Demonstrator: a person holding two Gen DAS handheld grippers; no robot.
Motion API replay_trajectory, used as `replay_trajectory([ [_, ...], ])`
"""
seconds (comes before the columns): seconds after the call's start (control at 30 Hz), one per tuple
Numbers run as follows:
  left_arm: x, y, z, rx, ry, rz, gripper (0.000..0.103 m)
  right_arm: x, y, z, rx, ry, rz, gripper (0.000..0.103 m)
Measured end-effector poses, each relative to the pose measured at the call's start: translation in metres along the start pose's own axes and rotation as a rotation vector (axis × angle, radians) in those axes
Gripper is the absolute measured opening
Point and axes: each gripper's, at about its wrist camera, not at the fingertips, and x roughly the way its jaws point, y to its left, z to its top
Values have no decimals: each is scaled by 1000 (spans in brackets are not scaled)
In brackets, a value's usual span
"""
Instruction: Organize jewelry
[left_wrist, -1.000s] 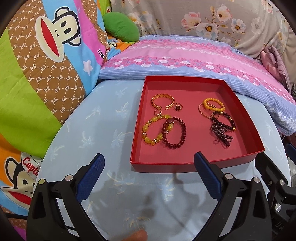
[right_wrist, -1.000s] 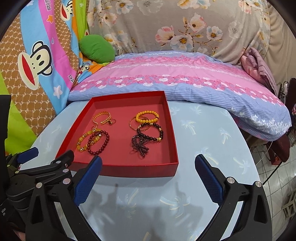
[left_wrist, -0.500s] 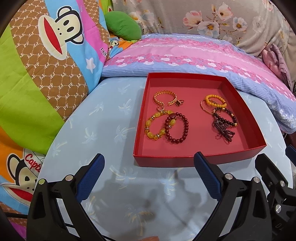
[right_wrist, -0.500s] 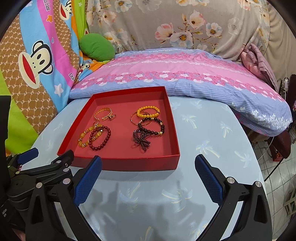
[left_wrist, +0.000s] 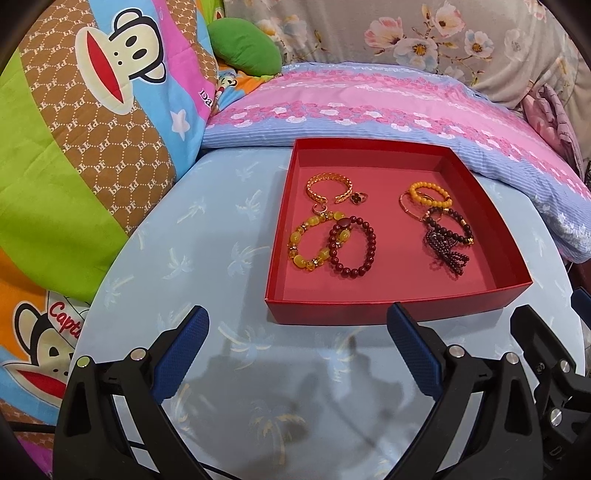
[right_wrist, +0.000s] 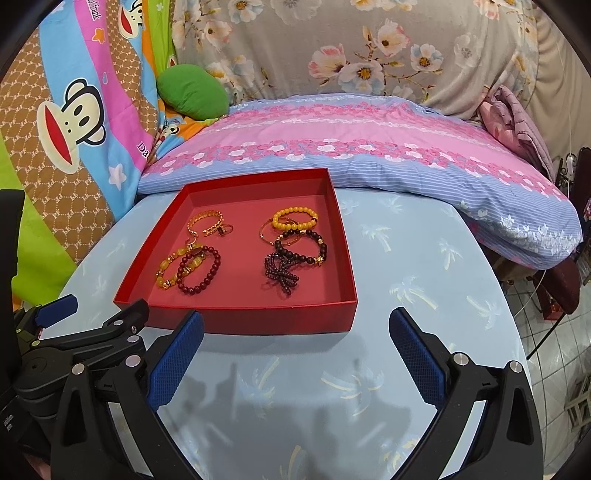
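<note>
Although both grippers are near the red tray (left_wrist: 388, 312), neither of them holds anything. The left gripper (left_wrist: 297, 354) hangs above the light-blue tablecloth (left_wrist: 221, 236) with its jaws wide apart, just in front of the tray's near wall; the right gripper (right_wrist: 295, 352) is in the same posture, also spread and empty.

The jewelry already lies inside the tray, in two loose groups. On the left side there are a gold chain bracelet (left_wrist: 327, 186), a small ring with a dark flower (left_wrist: 358, 196), a yellow bead bracelet (left_wrist: 314, 240) and a dark red bead bracelet (left_wrist: 354, 247) — these last two overlap. On the right side an orange bead bracelet (left_wrist: 430, 194) lies over a thin gold bangle (left_wrist: 406, 206), and below them a dark bead bracelet (left_wrist: 452, 229) touches a dark tassel-like piece (left_wrist: 445, 254).

Nothing of the jewelry is seen outside the tray, so the collecting part seems finished, or it was never needed. What probably remains is the separating of the overlapped pieces, but it is hard to say which arrangement is wanted.

Around the table there are a pink and blue pillow (right_wrist: 351, 147) behind the tray, a cartoon monkey blanket (left_wrist: 92, 129) at the left and a green cushion (right_wrist: 192, 92). Nothing stands between the grippers and the tray; only the tray's low wall must be passed over, and the tangled beads may drag each other when one is lifted.
</note>
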Motion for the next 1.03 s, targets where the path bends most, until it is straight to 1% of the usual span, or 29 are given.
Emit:
replay_trajectory([
  [0.27, 0, 1, -2, -3, 1, 8, 92, 0, 0, -3, -2, 2, 0, 97],
  [0.87, -1, 0, -3, -7, 7, -3, 90, -1, -1, -5, -1, 4, 0, 97],
  [1.03, -2, 0, -4, -12, 7, -16, 90, -1, -2, -5, -1, 4, 0, 97],
])
